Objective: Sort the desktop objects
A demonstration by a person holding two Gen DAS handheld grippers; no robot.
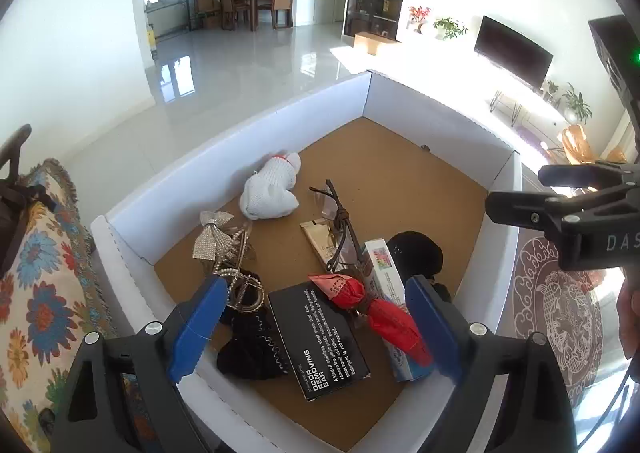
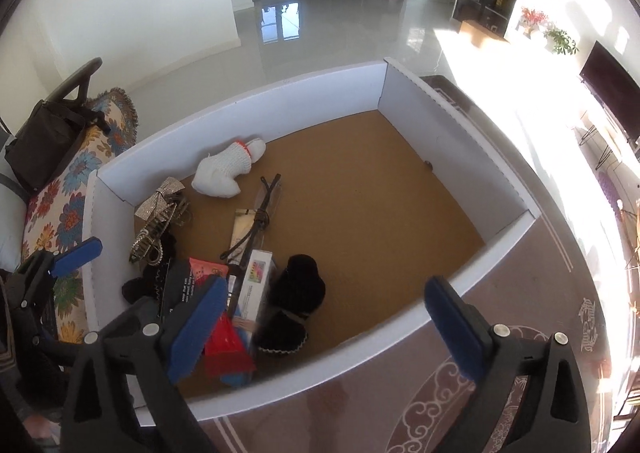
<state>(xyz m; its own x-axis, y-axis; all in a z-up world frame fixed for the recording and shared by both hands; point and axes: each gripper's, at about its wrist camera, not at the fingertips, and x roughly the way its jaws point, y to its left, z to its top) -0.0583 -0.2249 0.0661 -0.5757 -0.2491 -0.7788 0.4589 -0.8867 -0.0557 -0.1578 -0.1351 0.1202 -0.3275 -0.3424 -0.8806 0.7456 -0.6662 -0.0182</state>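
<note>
Grippers wide, both released: left gripper (image 1: 316, 327) straddles the black box (image 1: 318, 339) and red packet (image 1: 370, 311) low in frame; right gripper (image 2: 326, 327) hangs over the tray (image 2: 320, 97).

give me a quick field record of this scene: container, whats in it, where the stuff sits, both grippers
container: white cardboard box, brown floor
contents: white knitted sock, rhinestone bow clip, black odor removing bar box, red packet, black furry item
layout: items crowd the box's left side; right side bare
left gripper: open, above the black box
right gripper: open, holding nothing

Left gripper (image 1: 316, 327) (fingers apart) above box (image 1: 240, 141)
</note>
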